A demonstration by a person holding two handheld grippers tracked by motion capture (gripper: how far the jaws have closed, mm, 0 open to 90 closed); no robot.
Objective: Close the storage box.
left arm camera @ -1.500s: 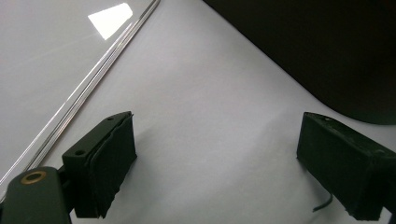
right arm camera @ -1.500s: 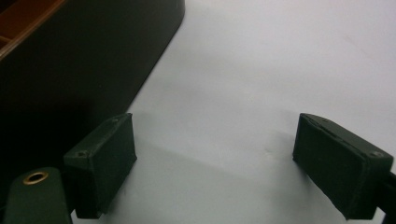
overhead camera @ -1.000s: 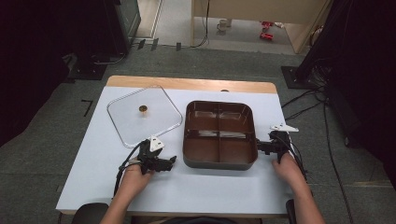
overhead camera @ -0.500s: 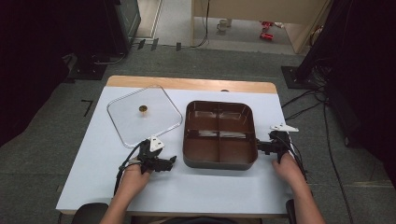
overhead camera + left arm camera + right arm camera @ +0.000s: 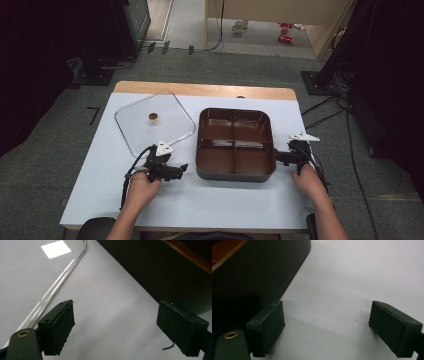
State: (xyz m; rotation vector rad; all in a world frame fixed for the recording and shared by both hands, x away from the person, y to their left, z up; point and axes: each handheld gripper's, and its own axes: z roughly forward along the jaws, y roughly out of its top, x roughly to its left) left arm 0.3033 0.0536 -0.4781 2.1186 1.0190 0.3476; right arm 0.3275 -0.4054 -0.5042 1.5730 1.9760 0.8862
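Observation:
A dark brown tray (image 5: 235,143) with four compartments sits at the middle of the white table. A clear square lid (image 5: 154,123) with a small brass knob lies flat to its left. My left gripper (image 5: 181,169) rests on the table just left of the tray's near left corner, jaws open, nothing between them. Its own view shows the lid's rim (image 5: 53,291) at left and the tray's dark wall (image 5: 160,272) at upper right. My right gripper (image 5: 278,156) stands open beside the tray's right wall (image 5: 254,275), holding nothing.
The white table (image 5: 210,205) has a wooden strip (image 5: 205,90) along its far edge. Cables trail from both grippers across the table. Dark stands and cables crowd the floor around the table.

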